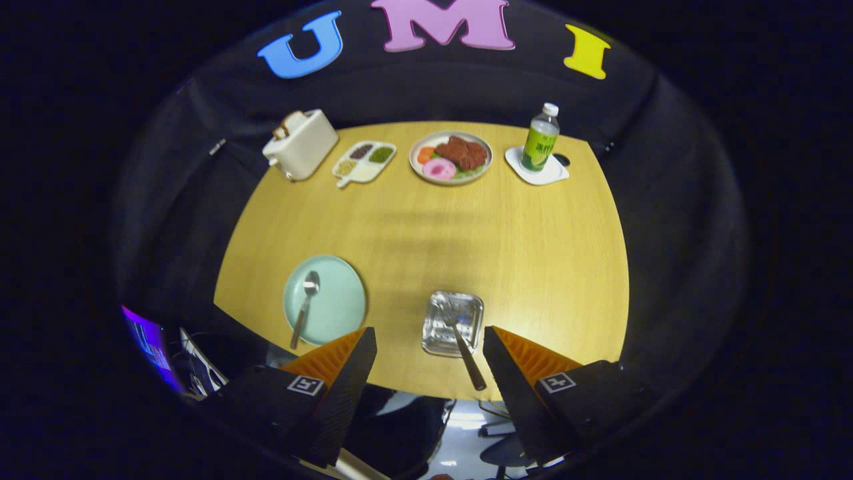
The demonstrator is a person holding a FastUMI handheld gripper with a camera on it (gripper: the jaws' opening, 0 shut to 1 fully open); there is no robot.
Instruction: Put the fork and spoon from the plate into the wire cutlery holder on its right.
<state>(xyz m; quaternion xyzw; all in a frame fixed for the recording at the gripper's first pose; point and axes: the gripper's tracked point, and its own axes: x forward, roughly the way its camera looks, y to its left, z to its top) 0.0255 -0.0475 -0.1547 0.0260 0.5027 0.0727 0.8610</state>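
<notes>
With the fork [464, 350] already standing in the wire cutlery holder [452, 323] near the table's [520, 247] front edge, the tool [430, 360] hangs open and empty, so next it likely must reach the spoon [305, 308] on the plate [324, 299].

Wood-grain table [533, 253], shiny metal wire cutlery holder [440, 320], glossy spoon [305, 308].

Near on the counter [533, 253], the spoon [305, 307] lies on the plate [340, 300]; right of it, the fork [465, 350] stands in the holder [436, 327].
</notes>
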